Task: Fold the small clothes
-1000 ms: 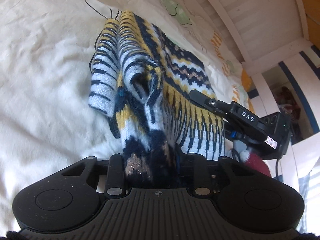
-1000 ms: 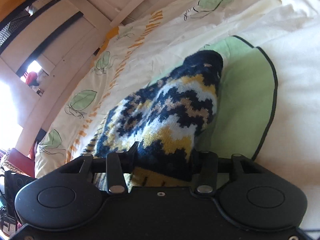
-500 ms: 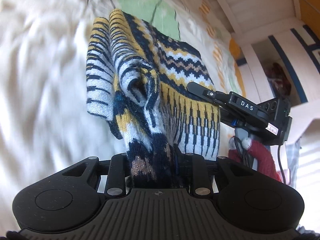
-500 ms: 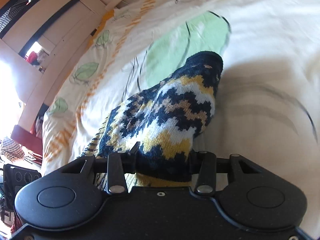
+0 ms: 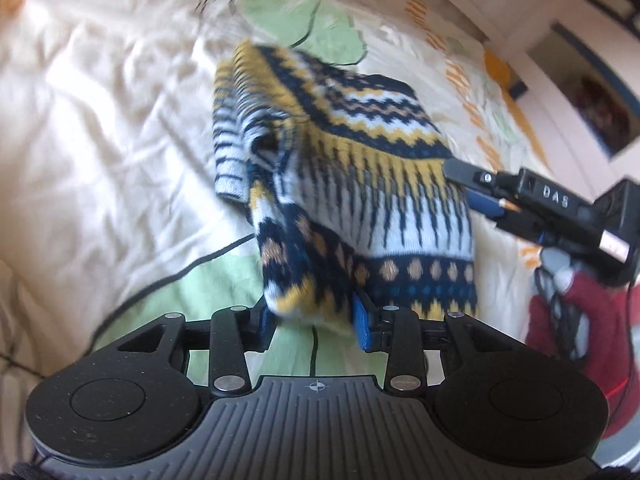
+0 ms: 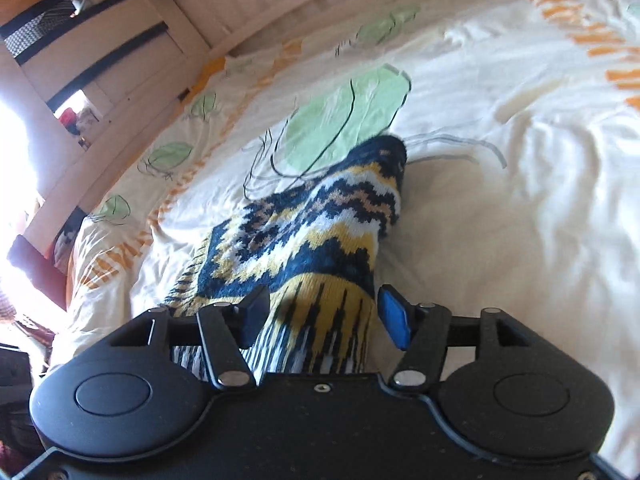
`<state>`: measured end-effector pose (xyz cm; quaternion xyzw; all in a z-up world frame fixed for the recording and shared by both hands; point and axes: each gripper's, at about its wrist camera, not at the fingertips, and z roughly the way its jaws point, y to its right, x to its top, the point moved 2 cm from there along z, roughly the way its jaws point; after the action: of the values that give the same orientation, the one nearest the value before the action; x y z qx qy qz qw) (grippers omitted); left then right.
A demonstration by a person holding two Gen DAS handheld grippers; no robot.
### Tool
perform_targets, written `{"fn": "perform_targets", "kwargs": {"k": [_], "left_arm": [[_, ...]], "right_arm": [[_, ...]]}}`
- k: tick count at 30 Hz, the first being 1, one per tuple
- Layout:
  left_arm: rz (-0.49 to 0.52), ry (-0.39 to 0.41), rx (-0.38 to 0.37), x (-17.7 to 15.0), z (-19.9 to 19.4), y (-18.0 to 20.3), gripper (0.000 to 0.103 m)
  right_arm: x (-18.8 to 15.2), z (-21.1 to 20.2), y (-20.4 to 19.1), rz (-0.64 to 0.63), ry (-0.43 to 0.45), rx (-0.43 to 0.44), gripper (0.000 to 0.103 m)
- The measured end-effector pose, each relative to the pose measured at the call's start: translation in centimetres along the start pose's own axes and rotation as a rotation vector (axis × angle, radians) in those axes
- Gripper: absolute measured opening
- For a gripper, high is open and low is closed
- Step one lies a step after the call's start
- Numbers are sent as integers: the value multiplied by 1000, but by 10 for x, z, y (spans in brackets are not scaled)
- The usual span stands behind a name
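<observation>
A knitted sweater (image 5: pixel 360 160) in navy, yellow and pale blue lies folded over on the bed. One lower corner of it reaches up between the fingers of my left gripper (image 5: pixel 314 320). Those jaws are opening, and the knit still fills the gap and touches both pads. In the right wrist view the sweater (image 6: pixel 320 220) runs away from my right gripper (image 6: pixel 320 312). Its jaws are also opening. The blue pad (image 6: pixel 394 316) stands off the fabric, while the other finger still touches it. One right finger (image 5: pixel 480 178) shows at the sweater's far side.
The cream bedspread (image 5: pixel 100 140) has green leaf prints (image 6: pixel 344 120) and lies wrinkled all round the sweater. A white slatted bed rail (image 6: pixel 280 0) runs along the far edge. Red fabric (image 5: pixel 580 320) sits low under the right gripper.
Both grippers carried the sweater across the bed and it now lies lower and flatter. Both pairs of jaws have widened. The right gripper's blue pad has come off the fabric.
</observation>
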<state>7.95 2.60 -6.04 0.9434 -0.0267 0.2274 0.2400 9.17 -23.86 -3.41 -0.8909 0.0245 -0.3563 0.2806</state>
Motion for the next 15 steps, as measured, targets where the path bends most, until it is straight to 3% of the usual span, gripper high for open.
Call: {"fn": "perform_targets", "kwargs": {"k": [4, 6, 10, 15], "left_arm": [[157, 25, 28, -5, -34, 22, 35], [209, 43, 2, 0, -47, 33, 35], [224, 116, -88, 14, -64, 46, 36], [213, 233, -8, 41, -42, 47, 36]], "right_arm": [[-4, -20, -11, -75, 66, -24, 66], [-6, -25, -20, -122, 84, -31, 57], [-10, -22, -34, -196, 98, -16, 51], [-20, -8, -42, -249, 71, 4, 47]]}}
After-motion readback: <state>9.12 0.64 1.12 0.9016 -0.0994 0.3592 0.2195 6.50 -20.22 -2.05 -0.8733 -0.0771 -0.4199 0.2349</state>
